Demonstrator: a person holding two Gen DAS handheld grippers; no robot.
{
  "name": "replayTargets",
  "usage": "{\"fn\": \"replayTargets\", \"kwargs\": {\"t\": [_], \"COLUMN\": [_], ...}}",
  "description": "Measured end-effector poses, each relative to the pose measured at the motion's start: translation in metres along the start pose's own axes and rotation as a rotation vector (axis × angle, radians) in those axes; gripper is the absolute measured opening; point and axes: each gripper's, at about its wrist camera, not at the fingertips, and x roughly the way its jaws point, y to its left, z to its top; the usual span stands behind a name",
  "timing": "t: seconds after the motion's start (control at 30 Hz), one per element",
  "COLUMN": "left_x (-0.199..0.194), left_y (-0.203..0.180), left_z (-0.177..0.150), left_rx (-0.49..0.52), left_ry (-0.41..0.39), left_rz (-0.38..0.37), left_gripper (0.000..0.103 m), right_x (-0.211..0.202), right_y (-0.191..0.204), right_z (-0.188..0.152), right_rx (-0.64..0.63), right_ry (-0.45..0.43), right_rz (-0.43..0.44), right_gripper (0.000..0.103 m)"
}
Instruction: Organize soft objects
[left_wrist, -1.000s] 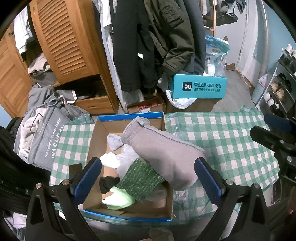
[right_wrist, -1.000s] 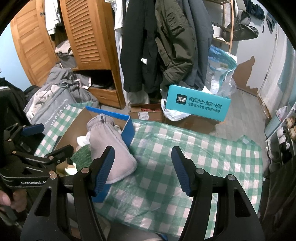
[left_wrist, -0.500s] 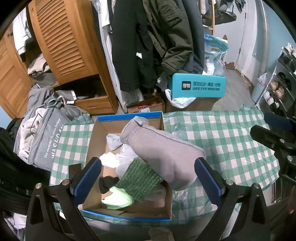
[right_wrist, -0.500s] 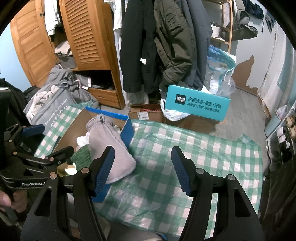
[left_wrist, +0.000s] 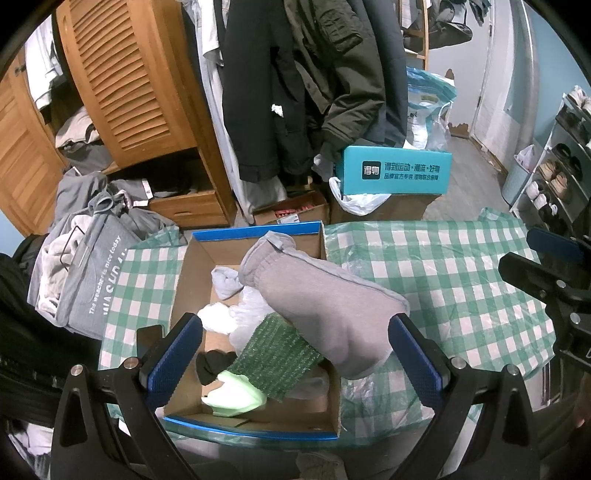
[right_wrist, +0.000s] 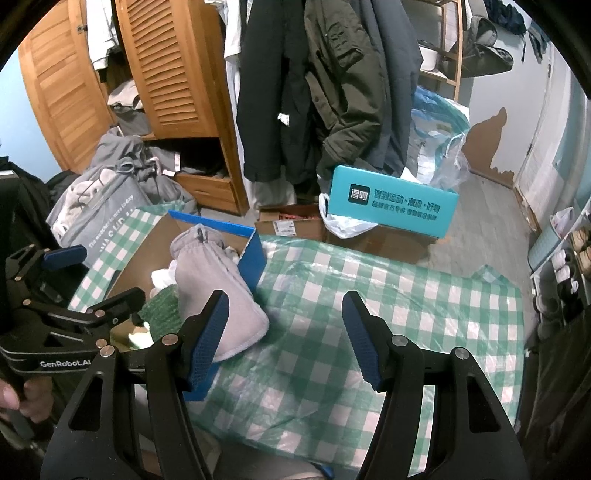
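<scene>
Most soft items, among them a green sock (left_wrist: 271, 356) and white socks (left_wrist: 218, 317), are already gathered in the cardboard box (left_wrist: 192, 258) on the checked surface (left_wrist: 461, 280), while a grey mitten (left_wrist: 321, 299) is left draped over its right wall, and both the left hand-held gripper (left_wrist: 295, 343) and the right hand-held gripper (right_wrist: 284, 332) are held spread and empty near it.

The left gripper (left_wrist: 295, 350) is hovering over the near end of the cardboard box (left_wrist: 192, 273), its jaws standing wide apart, with one blue-padded finger (left_wrist: 175, 350) at the box's left wall and the other just past its right wall. Nothing is sitting clamped between them. The person's left hand (right_wrist: 14, 402) is wrapping the handle at the box's near left corner. The right gripper (right_wrist: 286, 339) is hanging to the right of the box, its jaws also spread wide and gripping nothing.
</scene>
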Motion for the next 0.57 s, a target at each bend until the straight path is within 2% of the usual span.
{"fn": "replayTargets", "kwargs": {"t": [0.57], "left_x": [-0.0011], "left_y": [-0.0079], "left_z": [-0.0022], "left_rx": [0.007], "left_ry": [-0.006], "left_rz": [0.002], "left_gripper": [0.102], "right_x": [-0.0012], "right_y": [-0.004], "right_z": [-0.0022], "right_rx": [0.002], "right_ry": [0.002], "right_rz": [0.0], "right_gripper": [0.063]}}
